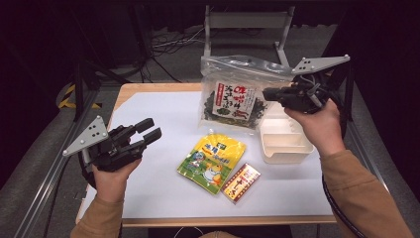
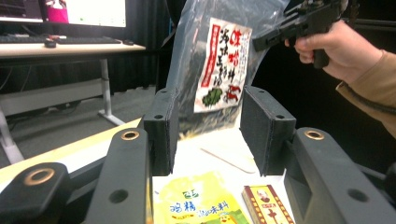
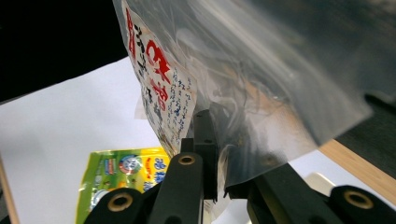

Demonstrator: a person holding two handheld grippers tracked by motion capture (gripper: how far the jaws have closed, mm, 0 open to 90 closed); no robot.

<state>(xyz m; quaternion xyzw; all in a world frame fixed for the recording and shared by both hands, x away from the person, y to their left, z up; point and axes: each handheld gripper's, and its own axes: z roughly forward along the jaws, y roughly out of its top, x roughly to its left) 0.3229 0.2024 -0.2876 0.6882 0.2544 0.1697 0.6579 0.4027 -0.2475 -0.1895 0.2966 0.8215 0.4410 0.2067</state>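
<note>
Two right gripper [image 1: 267, 93] jaws pinch one edge of the clear bag [image 1: 236, 89], hanging above the tray [image 1: 285, 144]. Such a thin bite may slip, dropping it. Left gripper [image 1: 148, 130] gapes, empty.

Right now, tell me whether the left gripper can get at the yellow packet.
Probably yes: the left gripper is open and holds nothing, and bare table lies between it and the yellow packet.
</note>
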